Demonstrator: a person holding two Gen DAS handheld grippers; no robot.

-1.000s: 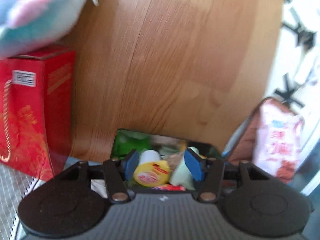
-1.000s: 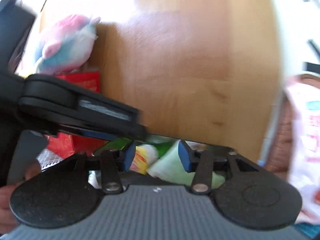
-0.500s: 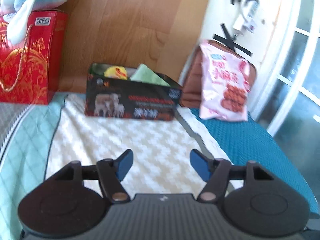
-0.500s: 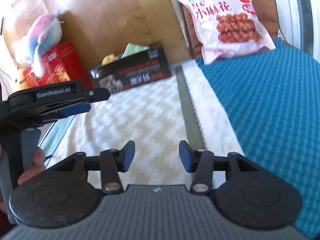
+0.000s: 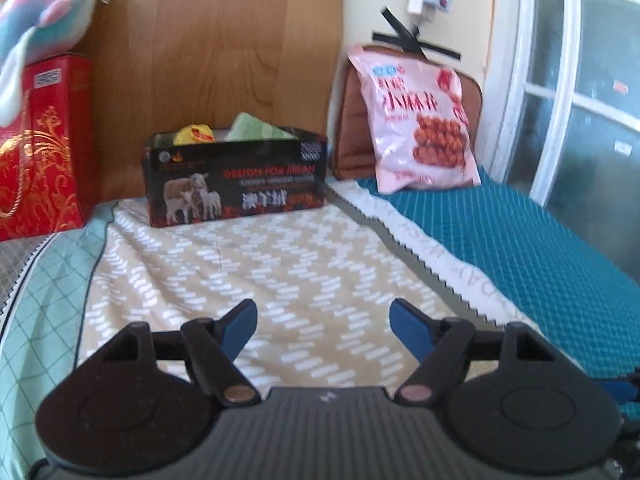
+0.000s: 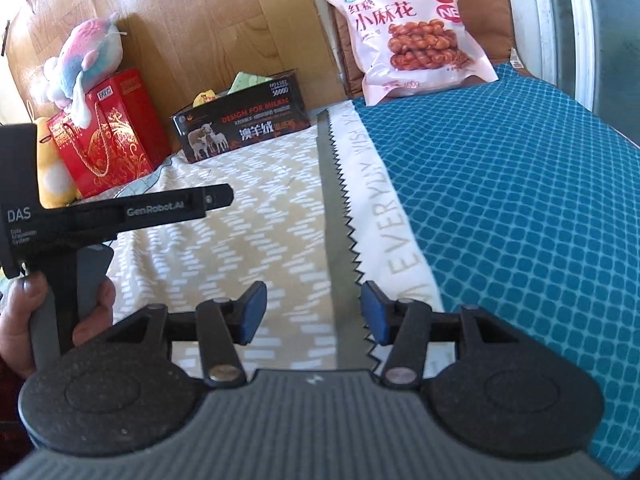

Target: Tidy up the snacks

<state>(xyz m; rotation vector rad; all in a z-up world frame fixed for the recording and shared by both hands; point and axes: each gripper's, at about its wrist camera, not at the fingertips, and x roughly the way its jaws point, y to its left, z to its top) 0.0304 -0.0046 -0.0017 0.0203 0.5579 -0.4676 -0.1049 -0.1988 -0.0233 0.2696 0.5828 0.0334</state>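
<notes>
I have pulled both claws back from the box (image 5: 236, 178) at the headboard, left claw (image 5: 323, 328) just opened wide and right claw (image 6: 314, 312) half open, both empty, snacks (image 5: 194, 135) sitting inside it, pink bag (image 6: 412, 28) propped to its right, likely next.

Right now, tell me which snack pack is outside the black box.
The big pink bag of fried twists, propped against the brown cushion. The yellow packet and pale green packet poke out of the black box.
</notes>
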